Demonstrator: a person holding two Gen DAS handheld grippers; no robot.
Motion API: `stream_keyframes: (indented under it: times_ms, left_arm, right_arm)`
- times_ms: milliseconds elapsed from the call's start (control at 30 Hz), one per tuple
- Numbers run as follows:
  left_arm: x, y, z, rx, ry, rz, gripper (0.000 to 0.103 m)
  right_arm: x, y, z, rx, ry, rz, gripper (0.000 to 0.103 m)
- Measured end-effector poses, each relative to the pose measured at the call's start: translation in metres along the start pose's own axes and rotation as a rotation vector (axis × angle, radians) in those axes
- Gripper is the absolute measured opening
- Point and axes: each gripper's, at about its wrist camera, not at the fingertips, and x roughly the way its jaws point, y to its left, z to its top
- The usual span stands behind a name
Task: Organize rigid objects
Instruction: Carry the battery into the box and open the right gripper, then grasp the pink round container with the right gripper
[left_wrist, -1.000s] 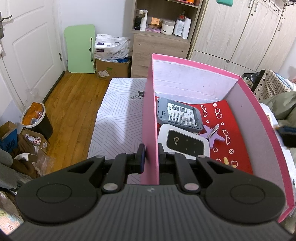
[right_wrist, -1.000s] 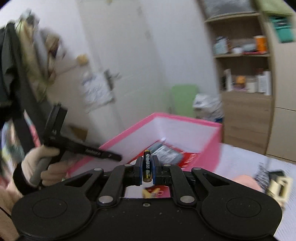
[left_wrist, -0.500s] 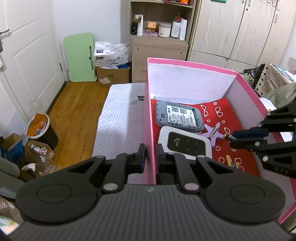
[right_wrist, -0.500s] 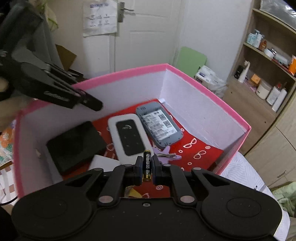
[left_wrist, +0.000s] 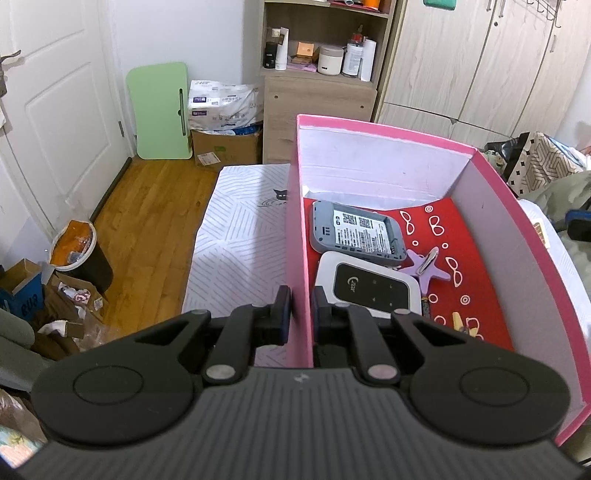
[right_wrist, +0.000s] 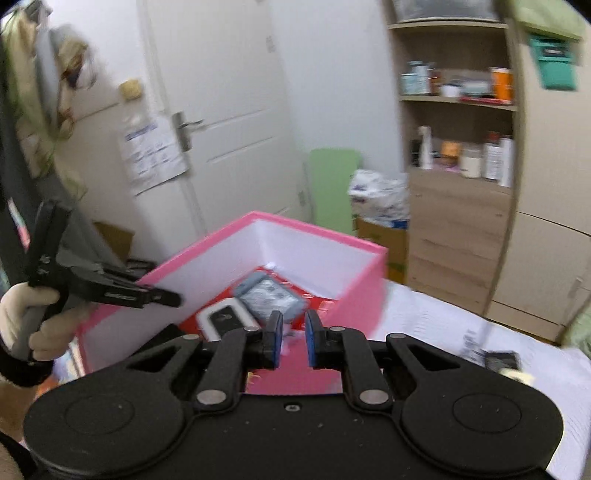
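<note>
The left gripper pinched the pink box wall at lower centre — a battery lay inside beside the white router. The right gripper was open, empty.

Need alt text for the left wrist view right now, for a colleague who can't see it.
The left gripper clamps the left wall of a pink box. Inside lie a grey router, a white router, a purple star clip and a battery.

A white door stands at left above the wooden floor. A green board leans on the wall beside a cardboard box. Bottles and jars crowd the shelf. A bin sits near scattered litter.
</note>
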Motion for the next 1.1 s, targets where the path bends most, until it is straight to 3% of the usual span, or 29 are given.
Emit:
stream_keyframes:
  times_ms: [167, 400, 567, 633, 767, 1100]
  left_arm:
    - [0.004, 0.003, 0.002, -0.021, 0.034, -0.004, 0.010]
    - [0.004, 0.003, 0.001, -0.020, 0.034, -0.001, 0.009]
    - [0.004, 0.003, 0.001, -0.020, 0.035, -0.004, 0.010]
    - [0.004, 0.002, 0.001, -0.021, 0.034, -0.004, 0.010]
    - [0.004, 0.003, 0.001, -0.017, 0.034, -0.002, 0.010]
    - [0.002, 0.003, 0.001, -0.011, 0.034, -0.003, 0.009]
  right_arm:
    - [-0.003, -0.034, -0.031, 0.105, 0.018, -0.117, 0.021]
    - [0.007, -0.063, -0.078, 0.178, 0.061, -0.194, 0.028]
    - [0.020, -0.061, -0.091, 0.098, 0.098, -0.190, 0.045]
    - [0.026, -0.060, -0.088, 0.046, 0.107, -0.187, 0.056]
    - [0.038, -0.065, -0.084, -0.030, 0.112, -0.172, 0.067]
    - [0.073, -0.080, -0.080, -0.099, 0.146, -0.173, 0.080]
